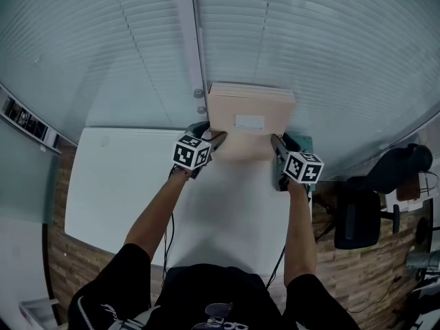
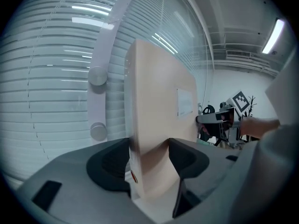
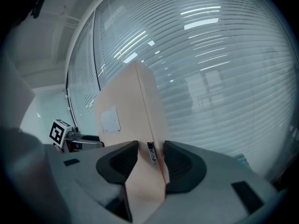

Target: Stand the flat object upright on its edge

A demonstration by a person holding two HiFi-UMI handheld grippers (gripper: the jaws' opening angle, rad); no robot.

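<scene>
Beige card, flat and thin: that was the box (image 1: 251,126) I had in hand.

Head view. The box sat between my two grippers, over the far part of the white table (image 1: 124,184) and close before the window blinds (image 1: 309,60). Its broad face, which carries a white label (image 1: 249,122), was turned toward me, and its top edge lay beyond the jaws toward the blinds. My left gripper (image 1: 212,137) was at its left side edge and my right gripper (image 1: 278,141) at its right side edge. Both were low on the box and about equally near. I could not confirm from here whether the lower edge bore on the table.

Left gripper view. The box (image 2: 159,106) rose straight ahead of my left jaws, with its long axis running up and away from them. The side edge lay between the jaws, and both pads were clamped against its two faces (image 2: 148,157). The other gripper showed across the labelled face.

Right gripper view. The arrangement was mirrored. The box (image 3: 131,111) stood ahead of and above the jaws, which were clenched on its side edge (image 3: 150,160). A small dark tag on that edge sat between the pads.

Assessment. The box looked near upright and was held from both sides. In my judgement the coming move depended on the lower edge, which lay below and just ahead of both sets of jaws. That edge needed to sit flat on the table before either grip was released. A thin box could tip toward the blinds or back toward me.
</scene>
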